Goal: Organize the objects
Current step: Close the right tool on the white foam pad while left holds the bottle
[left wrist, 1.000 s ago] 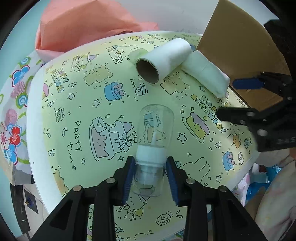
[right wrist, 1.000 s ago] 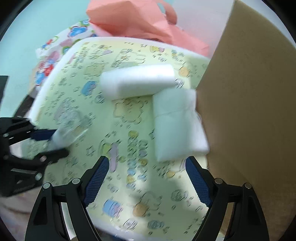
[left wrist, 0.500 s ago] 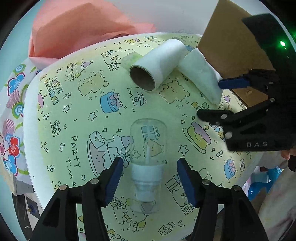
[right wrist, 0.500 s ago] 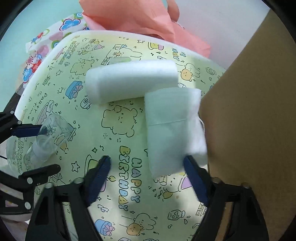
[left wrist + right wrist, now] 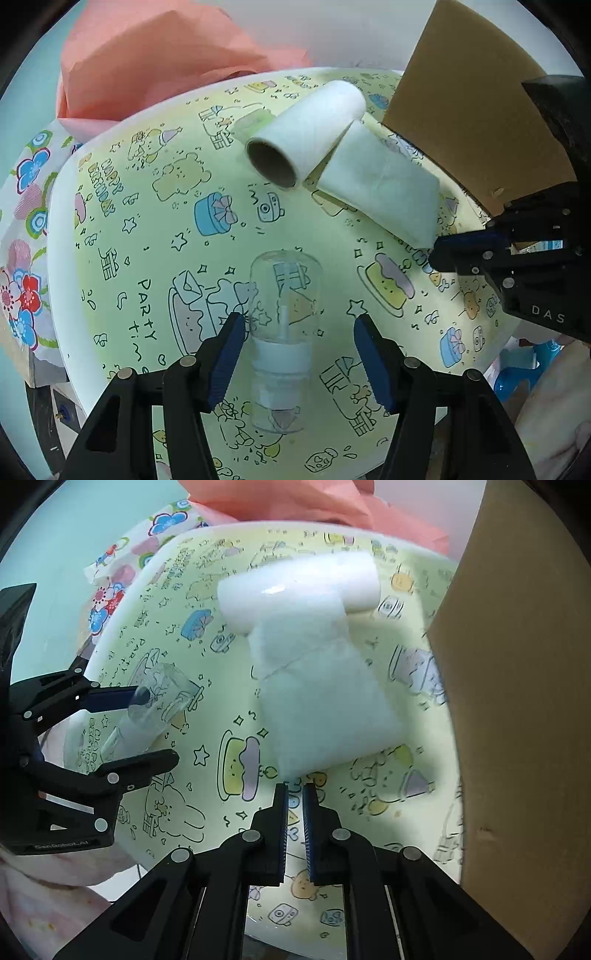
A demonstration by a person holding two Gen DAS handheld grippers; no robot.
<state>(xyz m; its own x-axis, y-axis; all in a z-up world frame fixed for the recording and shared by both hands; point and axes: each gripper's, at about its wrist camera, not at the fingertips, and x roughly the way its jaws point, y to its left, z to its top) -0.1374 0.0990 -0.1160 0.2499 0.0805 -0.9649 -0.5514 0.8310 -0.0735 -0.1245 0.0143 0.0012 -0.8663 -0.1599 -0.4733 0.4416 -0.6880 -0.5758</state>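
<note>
A clear spray bottle with a white collar lies on the yellow party-print table, between the open jaws of my left gripper, which do not touch it. It also shows in the right wrist view. A white paper roll lies at the back; its loose sheet trails toward my right gripper. The right jaws are nearly closed just at the sheet's near edge, with nothing visibly between them.
A brown cardboard panel stands along the table's right side. Crumpled pink paper lies behind the table. A flower-print cloth lies at the left. The table's white rim is close to my left gripper.
My left gripper opened and released the bottle, which now lies free on the table. My right gripper moved toward the paper sheet and closed its jaws near the sheet's edge.
</note>
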